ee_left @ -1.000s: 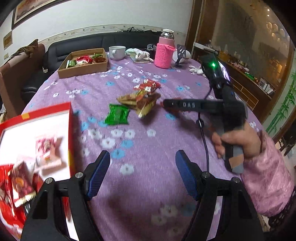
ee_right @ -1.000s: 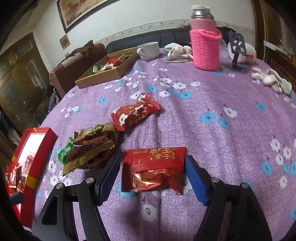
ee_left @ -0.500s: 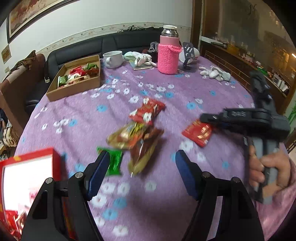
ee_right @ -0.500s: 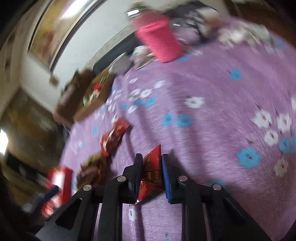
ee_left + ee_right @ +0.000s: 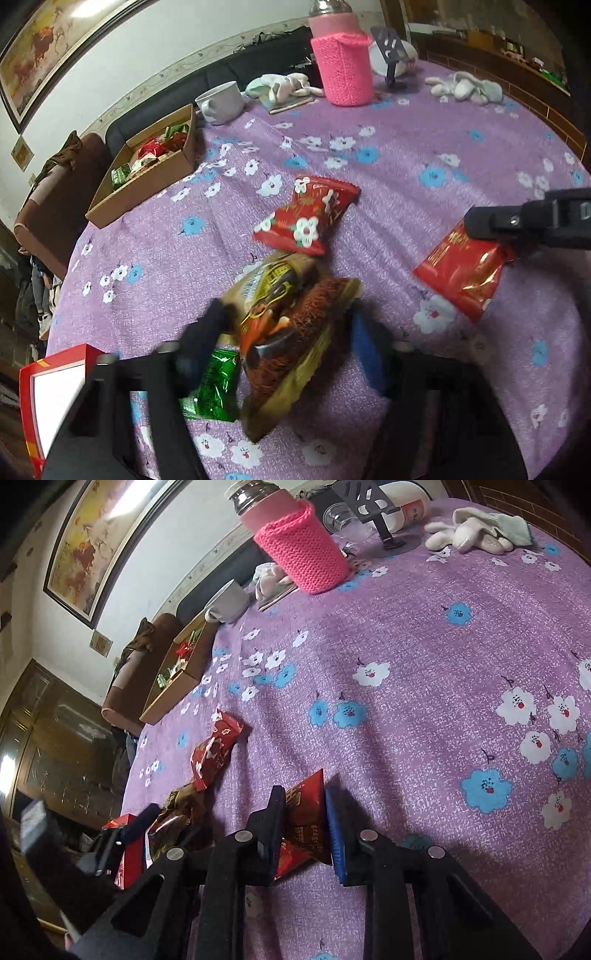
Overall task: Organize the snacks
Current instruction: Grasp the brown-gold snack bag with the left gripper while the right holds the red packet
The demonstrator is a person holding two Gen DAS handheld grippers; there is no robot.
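My right gripper (image 5: 304,808) is shut on a red snack packet (image 5: 306,819) and tilts it up on edge; the packet also shows in the left wrist view (image 5: 461,273) at the right. My left gripper (image 5: 288,325) is open and straddles a brown-and-yellow snack bag (image 5: 291,332) that lies on a gold packet (image 5: 269,280). A green packet (image 5: 214,384) lies by the left finger. A red flowered packet (image 5: 306,218) lies just beyond the pile. A red box (image 5: 48,398) sits at the lower left.
A cardboard box (image 5: 147,173) with snacks stands at the far left of the purple flowered tablecloth (image 5: 424,155). A white mug (image 5: 221,103), a pink knit-covered flask (image 5: 343,70), a phone stand (image 5: 391,48) and soft toys (image 5: 461,85) line the far edge.
My right gripper has closed on the red packet and rolled onto its side, lifting the packet on edge. My left gripper has moved forward from the red box over the snack pile.
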